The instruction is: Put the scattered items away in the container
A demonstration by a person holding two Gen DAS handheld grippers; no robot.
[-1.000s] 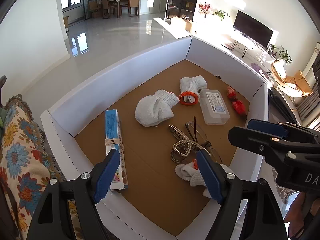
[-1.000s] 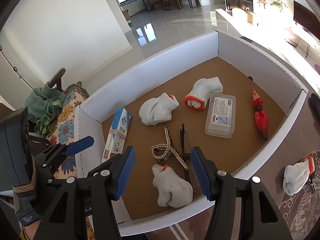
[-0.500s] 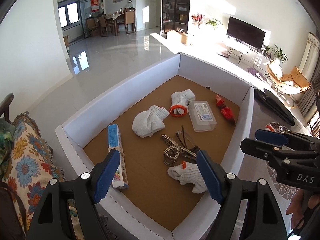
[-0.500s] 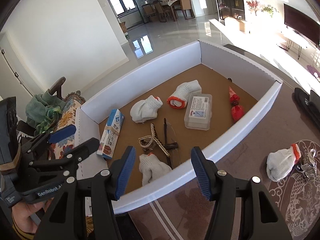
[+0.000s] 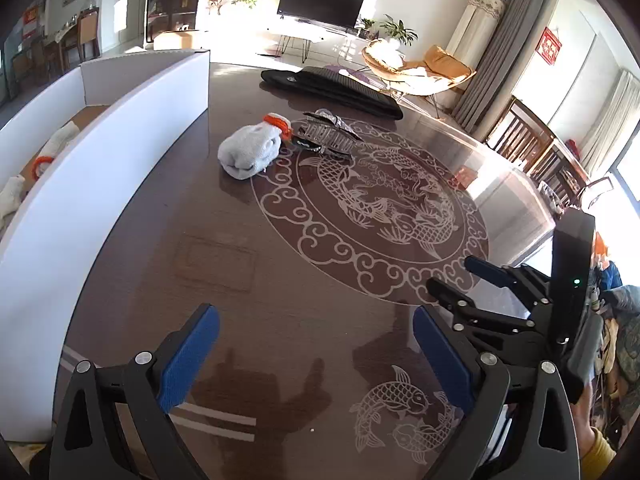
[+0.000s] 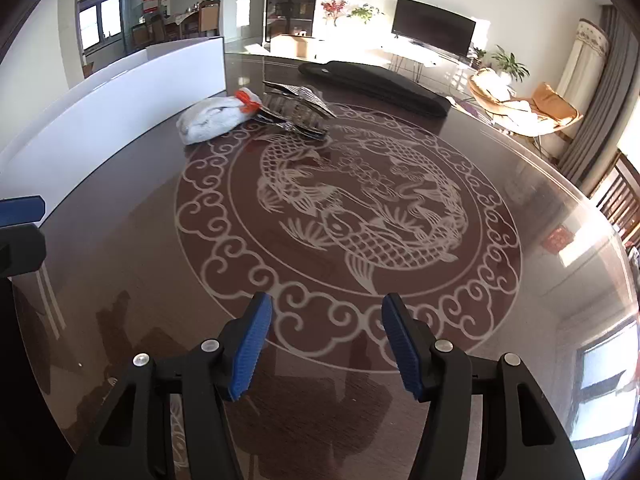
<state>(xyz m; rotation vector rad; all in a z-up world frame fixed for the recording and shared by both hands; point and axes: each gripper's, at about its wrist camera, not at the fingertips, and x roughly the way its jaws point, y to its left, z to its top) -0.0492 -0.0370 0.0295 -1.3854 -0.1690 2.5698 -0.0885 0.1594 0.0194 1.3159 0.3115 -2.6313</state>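
Observation:
A rolled white glove with an orange cuff [image 5: 250, 150] lies on the dark table beside a silvery crumpled packet [image 5: 328, 133]; both also show in the right wrist view, the glove [image 6: 214, 119] and the packet [image 6: 298, 110]. The white-walled cardboard box [image 5: 100, 152] stands at the left, its wall also in the right wrist view [image 6: 120, 92]. Other gloves [image 5: 56, 144] lie inside it. My left gripper [image 5: 316, 356] is open and empty above the table. My right gripper [image 6: 326, 344] is open and empty; it also shows in the left wrist view [image 5: 472, 280].
A long black case [image 5: 332, 86] lies at the far side of the table, also in the right wrist view [image 6: 376, 84]. The round table has a white fish pattern [image 6: 352, 208] at its middle. Chairs and a TV stand beyond.
Both grippers have swung right, away from over the box to over the table. The loose glove and packet have come into view ahead. Both stay open.

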